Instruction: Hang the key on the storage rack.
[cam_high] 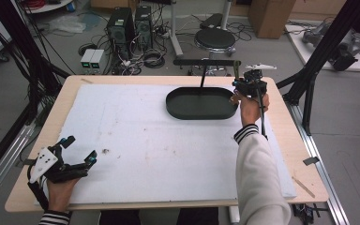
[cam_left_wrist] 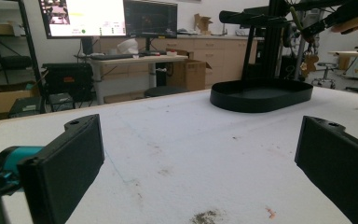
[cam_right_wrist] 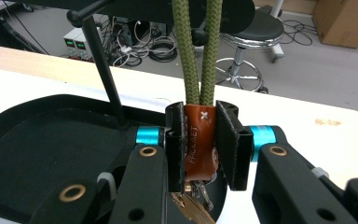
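Right forearm in a cream sleeve (cam_high: 258,178) stretched forward across the white foam mat (cam_high: 136,140), hand raised at the far right end of the black oval tray (cam_high: 201,104), right gripper (cam_high: 252,86) held high beside the end of the black T-shaped hanger stand (cam_high: 206,62). Jaws of the right gripper (cam_right_wrist: 200,147) pressed onto a brown leather key fob (cam_right_wrist: 199,144), pinching it from both sides. Olive-green cord loop (cam_right_wrist: 200,51) running straight up out of the fob as two strands; brass-coloured keys (cam_right_wrist: 193,205) dangling beneath, above the tray's rim. Stamped lettering on the leather, running lengthwise, roughly "PACKMET", not fully legible; small white cross-stitch near the fob's top.

Left hand low at the near left corner of the table, wrist in a striped cuff (cam_high: 54,218), left gripper (cam_high: 77,150) resting near the mat and pointing toward the tray. Jaws spread wide, nothing between them, bare stained mat ahead.

Seen from the left gripper view: spread left gripper (cam_left_wrist: 200,154), tray (cam_left_wrist: 261,95) well apart across the mat, and far off the other hand with the fob and keys (cam_left_wrist: 310,63) hanging near the stand's bar. Monitors (cam_left_wrist: 107,17) on a desk behind, screen text too small to read. Seen close from the right gripper view: the fob's stamping, too small to make out from above.
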Demonstrator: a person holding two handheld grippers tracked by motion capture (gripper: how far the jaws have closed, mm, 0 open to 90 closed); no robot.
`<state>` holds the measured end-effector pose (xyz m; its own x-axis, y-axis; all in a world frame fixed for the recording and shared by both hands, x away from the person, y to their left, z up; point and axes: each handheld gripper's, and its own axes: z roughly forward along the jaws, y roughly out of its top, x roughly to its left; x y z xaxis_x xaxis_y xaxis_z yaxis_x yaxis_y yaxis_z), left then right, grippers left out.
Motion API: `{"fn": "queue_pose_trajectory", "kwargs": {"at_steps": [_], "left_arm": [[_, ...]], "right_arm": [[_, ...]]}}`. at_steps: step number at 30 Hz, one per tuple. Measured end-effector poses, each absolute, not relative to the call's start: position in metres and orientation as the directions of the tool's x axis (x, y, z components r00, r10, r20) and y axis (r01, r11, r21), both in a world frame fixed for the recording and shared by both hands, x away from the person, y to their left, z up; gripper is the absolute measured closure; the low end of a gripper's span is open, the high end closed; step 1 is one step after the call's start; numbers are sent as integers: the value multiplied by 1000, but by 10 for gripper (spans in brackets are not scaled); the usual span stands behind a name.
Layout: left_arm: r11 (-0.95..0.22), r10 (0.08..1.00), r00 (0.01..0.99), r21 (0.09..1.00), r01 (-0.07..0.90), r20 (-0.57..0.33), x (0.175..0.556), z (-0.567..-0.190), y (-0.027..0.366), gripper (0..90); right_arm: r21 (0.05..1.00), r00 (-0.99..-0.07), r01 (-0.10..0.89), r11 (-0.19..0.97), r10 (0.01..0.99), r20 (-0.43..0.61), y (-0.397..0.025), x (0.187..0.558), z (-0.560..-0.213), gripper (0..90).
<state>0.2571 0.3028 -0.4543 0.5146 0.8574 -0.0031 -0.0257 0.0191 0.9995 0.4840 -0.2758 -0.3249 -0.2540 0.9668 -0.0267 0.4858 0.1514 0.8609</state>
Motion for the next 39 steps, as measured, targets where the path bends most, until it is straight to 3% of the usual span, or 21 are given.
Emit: {"fn": "queue_pose_trajectory", "kwargs": {"at_steps": [39], "left_arm": [[19,858,514,999,-27,-3,257,-454,303,17]], "right_arm": [[852,-238,515,98,971,32,-272,504,-348,735]]}}
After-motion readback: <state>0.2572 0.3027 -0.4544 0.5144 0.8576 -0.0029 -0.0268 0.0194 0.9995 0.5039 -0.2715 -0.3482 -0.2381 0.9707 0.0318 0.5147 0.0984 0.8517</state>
